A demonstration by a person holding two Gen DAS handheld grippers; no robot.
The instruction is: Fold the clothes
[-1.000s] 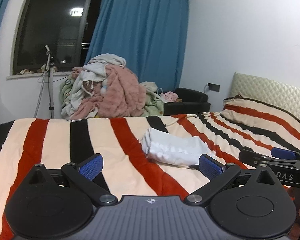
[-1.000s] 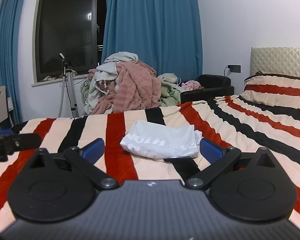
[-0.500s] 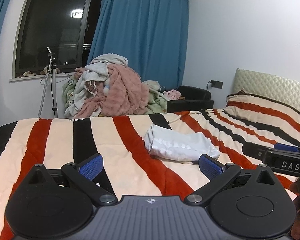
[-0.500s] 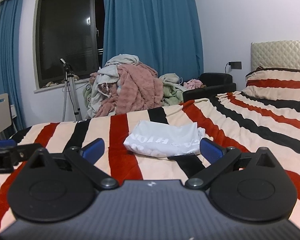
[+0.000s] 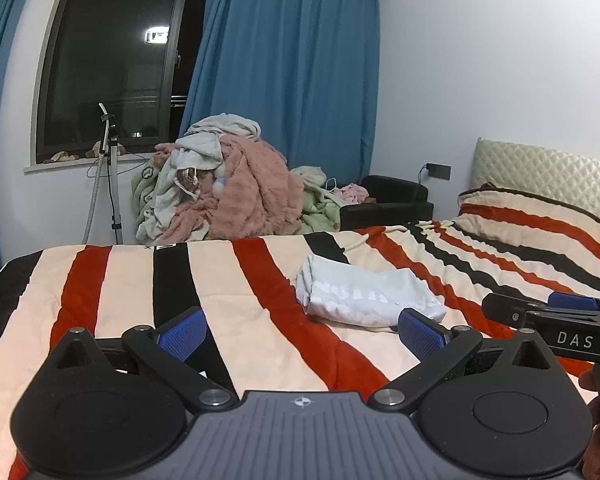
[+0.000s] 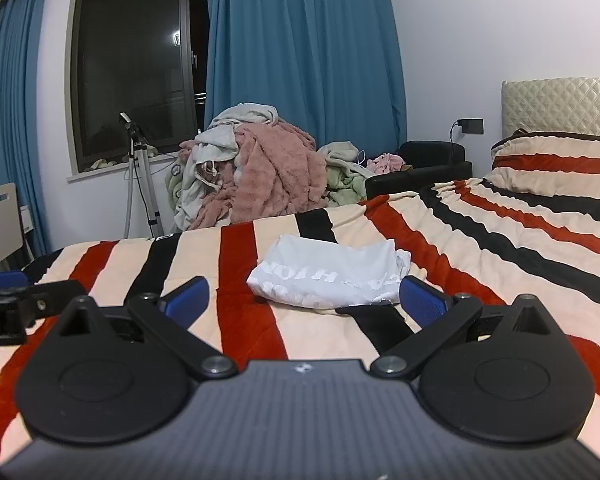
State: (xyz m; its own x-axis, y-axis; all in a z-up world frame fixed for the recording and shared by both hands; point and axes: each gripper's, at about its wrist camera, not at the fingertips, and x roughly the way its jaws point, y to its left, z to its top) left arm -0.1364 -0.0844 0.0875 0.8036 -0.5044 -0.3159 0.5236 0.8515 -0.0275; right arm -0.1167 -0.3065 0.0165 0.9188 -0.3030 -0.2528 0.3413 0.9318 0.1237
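A folded white garment with white lettering (image 5: 364,296) lies on the striped bed cover (image 5: 236,304); it also shows in the right wrist view (image 6: 332,276). My left gripper (image 5: 300,332) is open and empty, held above the bed short of the garment. My right gripper (image 6: 304,300) is open and empty, also short of the garment. The right gripper shows at the right edge of the left wrist view (image 5: 556,312), and the left gripper at the left edge of the right wrist view (image 6: 20,296).
A heap of unfolded clothes and a pink blanket (image 5: 236,192) stands beyond the bed's far edge, below the window (image 5: 112,60) and blue curtain (image 5: 288,92). A tripod (image 5: 112,184) stands left of it. A black armchair (image 5: 388,204) and a striped pillow (image 5: 540,216) lie to the right.
Both grippers have risen and drawn back a little from the garment; the garment sits lower in both views. Both stay open and the garment has not moved.
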